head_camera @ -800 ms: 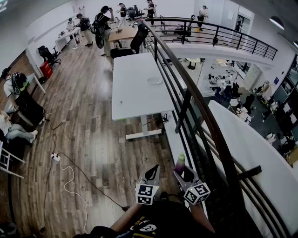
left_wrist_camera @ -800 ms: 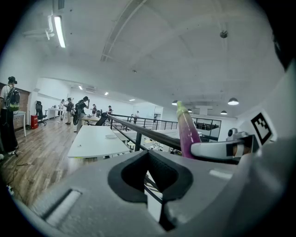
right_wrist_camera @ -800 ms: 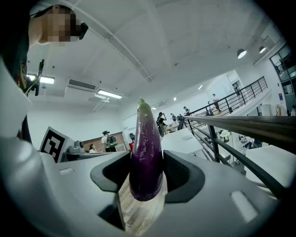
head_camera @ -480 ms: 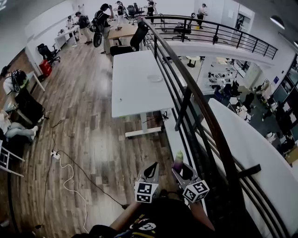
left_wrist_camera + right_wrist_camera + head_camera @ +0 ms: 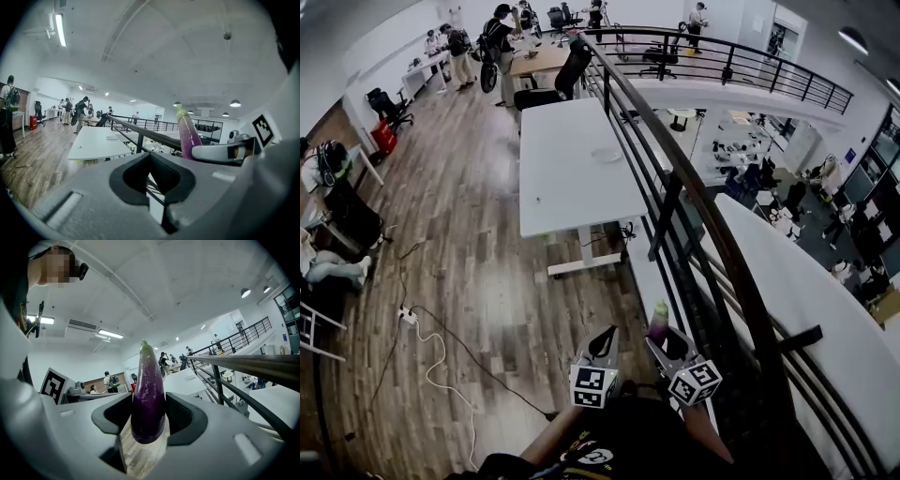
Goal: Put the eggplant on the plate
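Note:
A long purple eggplant [image 5: 148, 385] with a green tip stands upright between the pads of my right gripper [image 5: 149, 416], which is shut on its thick end. In the head view the eggplant [image 5: 659, 322] sticks out ahead of the right gripper [image 5: 667, 343], low in the picture beside the railing. My left gripper [image 5: 602, 349] is held just left of it, jaws shut with nothing in them [image 5: 151, 161]; the eggplant [image 5: 187, 136] shows to its right. A pale plate [image 5: 607, 155] lies on a white table [image 5: 572, 187] well ahead.
A black railing [image 5: 694, 206] runs along the right, with a drop to a lower floor beyond it. A white cable and power strip [image 5: 411, 317] lie on the wood floor at left. People and office chairs [image 5: 562, 80] stand behind the table.
The whole view has shifted a little forward toward the white table. Both grippers keep their places in front of the body, and the eggplant stays in the right one.

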### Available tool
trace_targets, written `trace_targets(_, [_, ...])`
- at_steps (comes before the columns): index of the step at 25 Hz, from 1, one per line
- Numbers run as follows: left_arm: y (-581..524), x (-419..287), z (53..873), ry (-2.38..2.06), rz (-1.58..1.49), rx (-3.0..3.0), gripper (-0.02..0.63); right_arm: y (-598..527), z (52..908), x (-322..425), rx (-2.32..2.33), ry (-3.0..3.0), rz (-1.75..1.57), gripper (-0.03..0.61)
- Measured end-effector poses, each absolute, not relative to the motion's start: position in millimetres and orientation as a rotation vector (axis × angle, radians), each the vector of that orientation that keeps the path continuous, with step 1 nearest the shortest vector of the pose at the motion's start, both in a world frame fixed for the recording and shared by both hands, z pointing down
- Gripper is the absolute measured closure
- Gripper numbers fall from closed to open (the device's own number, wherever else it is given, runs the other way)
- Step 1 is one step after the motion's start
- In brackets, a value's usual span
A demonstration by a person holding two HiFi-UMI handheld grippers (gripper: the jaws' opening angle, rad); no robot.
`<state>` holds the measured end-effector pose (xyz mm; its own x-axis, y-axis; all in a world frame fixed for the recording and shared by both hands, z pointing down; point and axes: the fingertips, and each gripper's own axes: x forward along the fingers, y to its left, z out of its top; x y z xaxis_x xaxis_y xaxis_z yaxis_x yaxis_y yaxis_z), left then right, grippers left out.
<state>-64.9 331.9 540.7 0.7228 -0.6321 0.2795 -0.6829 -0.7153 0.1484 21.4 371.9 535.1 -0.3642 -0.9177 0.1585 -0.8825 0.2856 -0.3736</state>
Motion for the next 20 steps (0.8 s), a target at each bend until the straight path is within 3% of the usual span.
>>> trace_targets(20, [271, -106, 584, -1.043, 0.373, 2.577, 0.609, 300, 566, -6, -1.696, 2.461, -0.776, 0.357])
